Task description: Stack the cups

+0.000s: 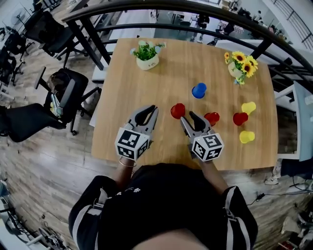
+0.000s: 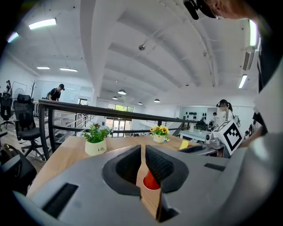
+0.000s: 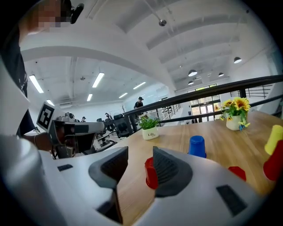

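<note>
Several plastic cups stand apart on the wooden table (image 1: 146,83): a red cup (image 1: 177,111) near the middle, a blue cup (image 1: 198,90) behind it, two more red cups (image 1: 212,118) (image 1: 240,118), and two yellow cups (image 1: 248,108) (image 1: 246,137) at the right. My left gripper (image 1: 153,109) hovers just left of the middle red cup, jaws together and empty; that red cup (image 2: 151,182) shows past its fingertips. Just right of the same cup is my right gripper (image 1: 187,117), open and empty. In the right gripper view the red cup (image 3: 149,173) is partly hidden behind the right finger.
A small potted plant (image 1: 146,54) stands at the table's back left and a vase of sunflowers (image 1: 240,63) at its back right. A dark railing (image 1: 195,10) runs behind the table. Office chairs (image 1: 63,97) stand on the floor to the left.
</note>
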Demonstrator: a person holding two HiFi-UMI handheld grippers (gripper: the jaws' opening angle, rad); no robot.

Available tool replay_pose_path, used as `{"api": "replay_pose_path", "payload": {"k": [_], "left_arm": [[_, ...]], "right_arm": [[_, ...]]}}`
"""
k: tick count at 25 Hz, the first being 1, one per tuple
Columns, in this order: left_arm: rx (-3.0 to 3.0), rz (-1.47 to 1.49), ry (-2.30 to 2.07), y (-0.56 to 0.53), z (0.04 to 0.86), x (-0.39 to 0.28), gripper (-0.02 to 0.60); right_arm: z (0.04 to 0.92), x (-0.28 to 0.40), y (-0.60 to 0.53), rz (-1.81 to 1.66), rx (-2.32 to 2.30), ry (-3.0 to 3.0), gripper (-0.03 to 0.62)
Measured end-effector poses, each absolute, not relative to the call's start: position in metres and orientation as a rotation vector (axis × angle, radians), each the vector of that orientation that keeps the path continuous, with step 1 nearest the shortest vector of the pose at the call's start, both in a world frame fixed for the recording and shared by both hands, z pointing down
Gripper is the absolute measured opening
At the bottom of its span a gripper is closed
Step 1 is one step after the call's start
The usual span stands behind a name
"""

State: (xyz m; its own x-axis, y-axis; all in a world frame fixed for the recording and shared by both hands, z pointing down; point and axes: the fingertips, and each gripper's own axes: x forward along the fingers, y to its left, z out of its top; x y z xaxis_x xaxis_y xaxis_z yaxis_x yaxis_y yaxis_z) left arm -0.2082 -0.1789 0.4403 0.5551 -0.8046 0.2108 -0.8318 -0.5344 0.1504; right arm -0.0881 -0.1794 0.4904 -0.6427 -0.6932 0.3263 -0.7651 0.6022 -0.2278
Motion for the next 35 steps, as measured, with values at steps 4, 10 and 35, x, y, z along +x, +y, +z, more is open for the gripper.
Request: {"api": "replay_pose_path", "payload": {"k": [4,10,35], "left_arm": [[2.522,0.162,-1.379,-0.186,0.451,-0.219,0.021],[2.451,0.158,-1.393,-0.19,0.468,-0.233,0.021],[2.506,0.184,-1.403,-0.18,0.454,-0.222,0.021]], "right_arm": [[0.508,-0.092,-0.191,0.525,1.209,-2.569,0.192],[0.534,-0.098,-0.209,0.53,1.205,-2.496,0.212],[0.539,-0.094,-0.189,0.467,1.168,-2.483,0.189]]}}
